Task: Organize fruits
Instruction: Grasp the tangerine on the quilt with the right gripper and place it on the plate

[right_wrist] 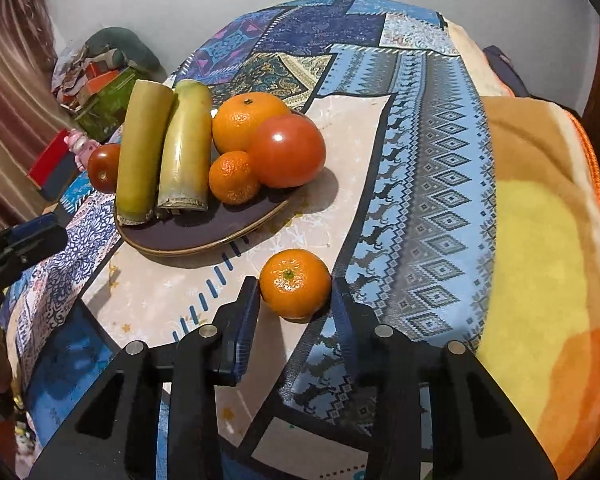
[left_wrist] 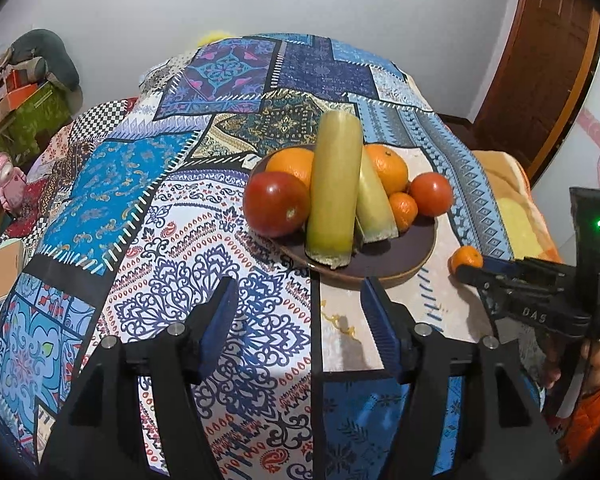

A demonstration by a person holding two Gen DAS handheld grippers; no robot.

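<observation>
On patchwork cloth [right_wrist: 428, 184], mandarin [right_wrist: 295, 283] between right gripper [right_wrist: 296, 300] fingers.

Glossy smooth tomato [right_wrist: 287, 151]; dimpled tangerine [right_wrist: 295, 283] skin; matt brown plate [right_wrist: 204, 240]; printed patchwork cloth [right_wrist: 428, 184]; fuzzy blanket [right_wrist: 540, 240]; black plastic right tool [right_wrist: 296, 300].

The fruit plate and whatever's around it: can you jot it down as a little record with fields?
plate: dark, brown-rimmed, on patchwork cloth
on plate: two tomatoes, two cane pieces, large orange, small mandarin
off plate: loose mandarin on the cloth
right gripper: straddling loose mandarin, pads not clearly pressing
left gripper: open, nothing between
</observation>
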